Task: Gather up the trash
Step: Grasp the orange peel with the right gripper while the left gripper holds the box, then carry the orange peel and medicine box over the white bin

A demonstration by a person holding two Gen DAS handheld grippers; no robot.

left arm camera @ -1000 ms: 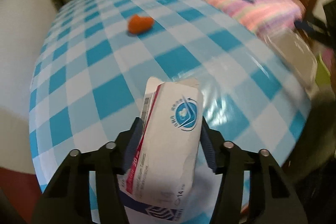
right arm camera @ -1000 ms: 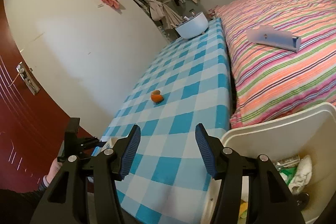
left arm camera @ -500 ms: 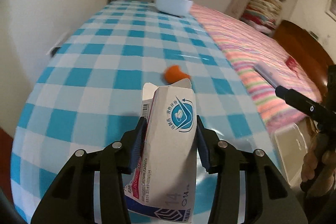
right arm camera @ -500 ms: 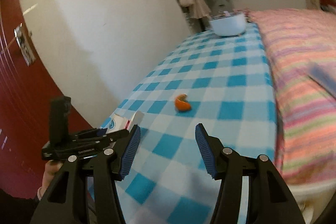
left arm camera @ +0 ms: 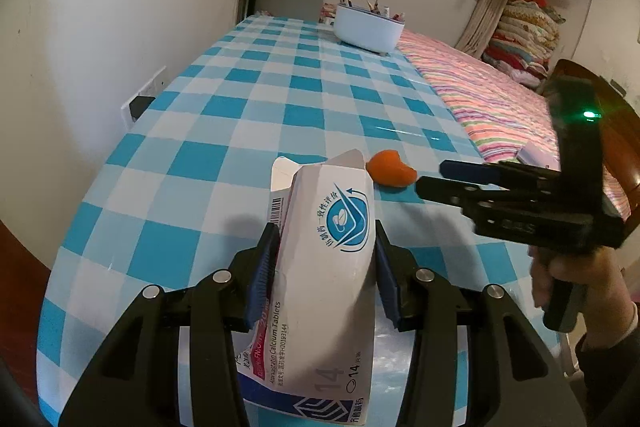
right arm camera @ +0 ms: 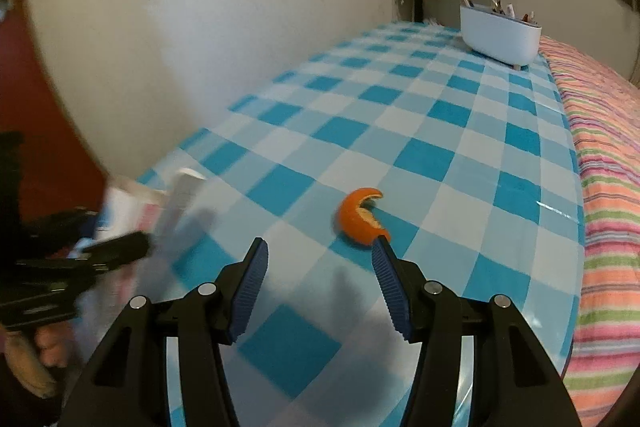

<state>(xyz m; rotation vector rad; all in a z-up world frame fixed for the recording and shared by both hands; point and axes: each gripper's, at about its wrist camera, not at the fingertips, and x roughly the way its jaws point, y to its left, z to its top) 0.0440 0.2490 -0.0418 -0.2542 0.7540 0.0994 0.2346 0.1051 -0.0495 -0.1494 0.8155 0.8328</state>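
My left gripper (left arm camera: 325, 227) is shut on a white tablet box (left arm camera: 328, 267), its blue pads pressing both sides; the box stands up above the near end of the checked table (left arm camera: 256, 115). An orange peel (left arm camera: 390, 169) lies on the cloth just beyond the box. My right gripper (right arm camera: 320, 245) hangs open and empty just short of the orange peel (right arm camera: 360, 217), its right fingertip at the peel's near edge. In the left wrist view the right gripper (left arm camera: 430, 177) comes in from the right, tips beside the peel. The right wrist view shows the left gripper (right arm camera: 100, 251) and box (right arm camera: 176, 199) blurred at the left.
A white tub (left arm camera: 368, 27) holding pens stands at the table's far end. A striped bed (left arm camera: 492, 95) runs along the table's right edge. A white wall (left arm camera: 120, 7) with a socket (left arm camera: 138, 105) borders the left. A hand (left arm camera: 560, 275) holds the right gripper.
My right gripper swung left from the white bin by the bed to over the table, close to the peel. The left gripper rolled toward level and rose slightly, still holding the box.
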